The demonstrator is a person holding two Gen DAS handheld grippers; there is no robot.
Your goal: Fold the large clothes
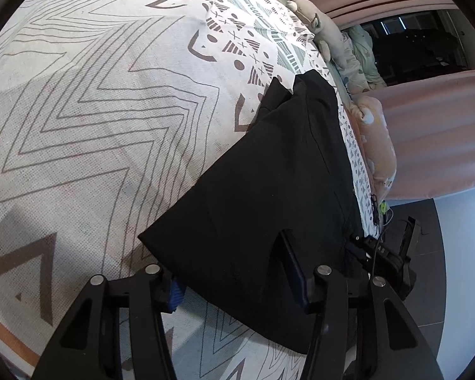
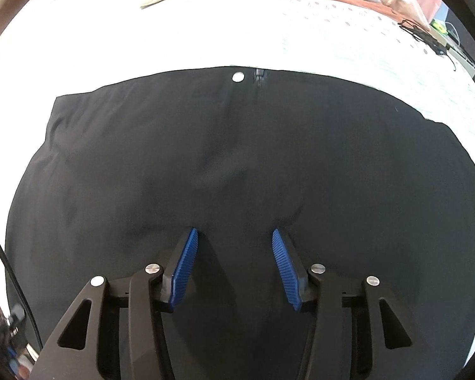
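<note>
Black trousers (image 2: 237,158) lie flat on the bed (image 1: 95,110), waistband at 12 o'clock in the right view. Right claw (image 2: 234,237) is released, tips pressing the cloth. Left claw (image 1: 234,272) straddles a trouser corner; can't tell if it grips.

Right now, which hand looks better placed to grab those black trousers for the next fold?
Probably the left gripper: its jaws straddle a corner of the black trousers. The right gripper has flat cloth between its open jaws, with no edge.

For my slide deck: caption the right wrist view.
Right gripper open over black trousers spread on a white bedsheet.
</note>
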